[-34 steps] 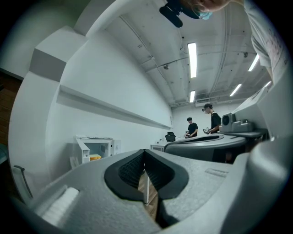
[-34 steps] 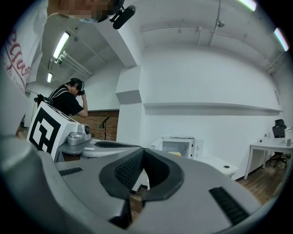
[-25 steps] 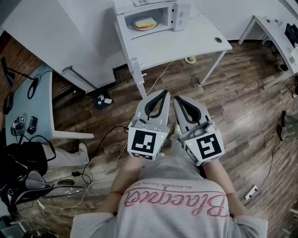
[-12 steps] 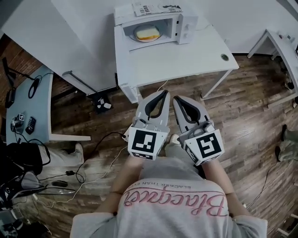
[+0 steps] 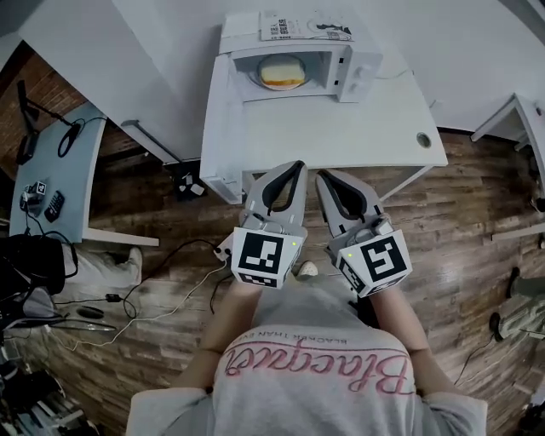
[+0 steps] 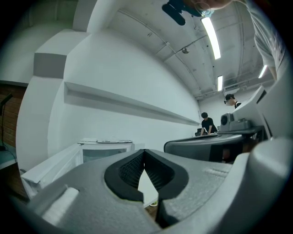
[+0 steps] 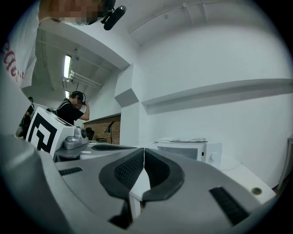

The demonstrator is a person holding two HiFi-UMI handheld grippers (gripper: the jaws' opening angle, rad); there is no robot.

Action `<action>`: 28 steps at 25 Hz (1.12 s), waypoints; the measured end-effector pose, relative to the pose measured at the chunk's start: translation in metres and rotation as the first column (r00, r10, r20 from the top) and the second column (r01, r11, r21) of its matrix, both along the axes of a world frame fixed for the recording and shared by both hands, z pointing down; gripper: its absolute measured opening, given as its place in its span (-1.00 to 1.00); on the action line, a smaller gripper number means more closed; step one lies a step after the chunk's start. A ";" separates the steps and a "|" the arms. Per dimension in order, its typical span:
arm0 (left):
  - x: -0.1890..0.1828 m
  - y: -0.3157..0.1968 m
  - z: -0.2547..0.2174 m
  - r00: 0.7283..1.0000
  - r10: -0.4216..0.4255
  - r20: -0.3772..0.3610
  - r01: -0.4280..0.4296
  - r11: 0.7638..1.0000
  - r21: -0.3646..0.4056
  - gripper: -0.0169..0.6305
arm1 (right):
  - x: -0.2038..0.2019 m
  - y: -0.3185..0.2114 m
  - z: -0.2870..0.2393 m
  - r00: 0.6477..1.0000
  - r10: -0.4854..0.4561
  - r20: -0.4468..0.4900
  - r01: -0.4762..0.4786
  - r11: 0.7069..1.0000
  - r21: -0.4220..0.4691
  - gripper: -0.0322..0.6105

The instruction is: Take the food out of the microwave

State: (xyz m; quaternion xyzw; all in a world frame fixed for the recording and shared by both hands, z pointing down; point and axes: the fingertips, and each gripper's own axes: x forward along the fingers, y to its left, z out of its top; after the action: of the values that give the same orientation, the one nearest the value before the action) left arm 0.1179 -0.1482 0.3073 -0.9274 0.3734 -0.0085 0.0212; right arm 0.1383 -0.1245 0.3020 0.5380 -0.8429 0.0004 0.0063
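Left gripper [image 5: 298, 167] and right gripper [image 5: 323, 174] are both clenched: each pair of jaws meets at the tips with nothing between the pads. They are held side by side and level, close to the near edge of the white table [image 5: 358, 136]. At the far end of that table stands the white microwave [image 5: 362, 68] with its door [image 5: 215, 111] swung open to the left and printed sheets [image 5: 285, 25] on its top. The food [image 5: 282, 71] — a pale piece with a yellow-orange edge — lies inside the cavity, well apart from both grippers.
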 end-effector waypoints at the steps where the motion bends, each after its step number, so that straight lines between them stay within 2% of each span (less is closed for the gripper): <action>1: 0.002 -0.003 0.001 1.000 -0.009 0.000 0.009 1.000 -0.003 -0.93 | 0.002 -0.005 0.001 1.000 -0.012 -0.006 0.012 1.000 -0.001 -0.87; 5: 0.004 -0.018 0.006 0.999 -0.050 0.000 0.050 0.999 -0.017 -0.93 | 0.012 -0.022 0.007 0.999 -0.039 0.022 0.040 0.999 -0.018 -0.87; 13: 0.010 -0.055 0.013 0.997 -0.082 0.015 0.082 0.996 -0.027 -0.93 | 0.028 -0.066 0.023 0.997 -0.022 0.079 0.028 0.996 -0.079 -0.86; 23: 0.031 -0.140 0.024 0.994 -0.105 0.033 0.107 0.993 -0.041 -0.93 | 0.053 -0.158 0.039 0.990 0.016 0.137 0.003 0.991 -0.134 -0.85; 28: 0.038 -0.183 0.034 0.992 -0.117 0.037 0.119 0.991 -0.063 -0.93 | 0.052 -0.204 0.046 0.990 0.002 0.143 0.021 0.987 -0.159 -0.65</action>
State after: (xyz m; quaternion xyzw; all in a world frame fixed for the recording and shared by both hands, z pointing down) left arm 0.1555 -0.3315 0.3411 -0.9036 0.4268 -0.0370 -0.0032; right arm 0.1902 -0.3281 0.3482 0.5305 -0.8409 0.1064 -0.0109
